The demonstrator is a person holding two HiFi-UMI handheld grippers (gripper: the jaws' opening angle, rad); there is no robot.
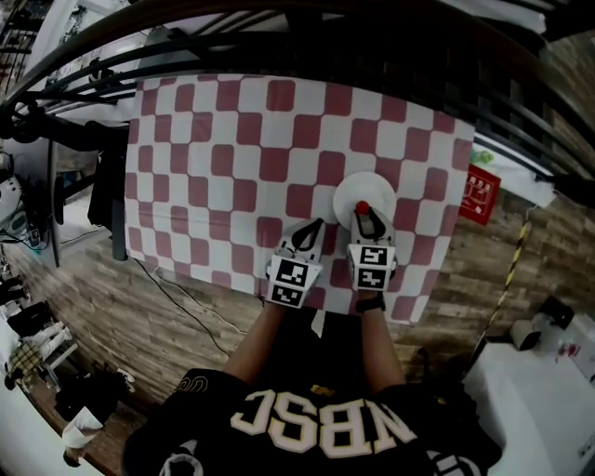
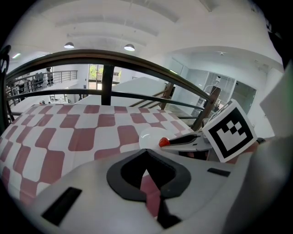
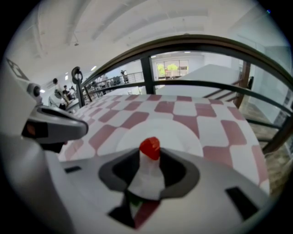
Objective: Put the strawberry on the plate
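Observation:
A red strawberry [image 1: 363,207] sits between the tips of my right gripper [image 1: 364,214], which is shut on it just over the near part of the white plate [image 1: 346,191]. In the right gripper view the strawberry [image 3: 149,147] pokes out past the jaws, with the plate [image 3: 185,133] right beyond it. The left gripper view shows that berry [image 2: 164,142] at the tip of the right gripper, low over the plate [image 2: 147,135]. My left gripper [image 1: 314,226] hovers just left of the plate, shut with nothing in it.
A red-and-white checkered cloth [image 1: 232,139] covers the table. Dark metal railings [image 1: 279,28] curve past the far edge. A red sign [image 1: 479,193] lies off the right edge, and a wooden floor [image 1: 139,307] surrounds the table.

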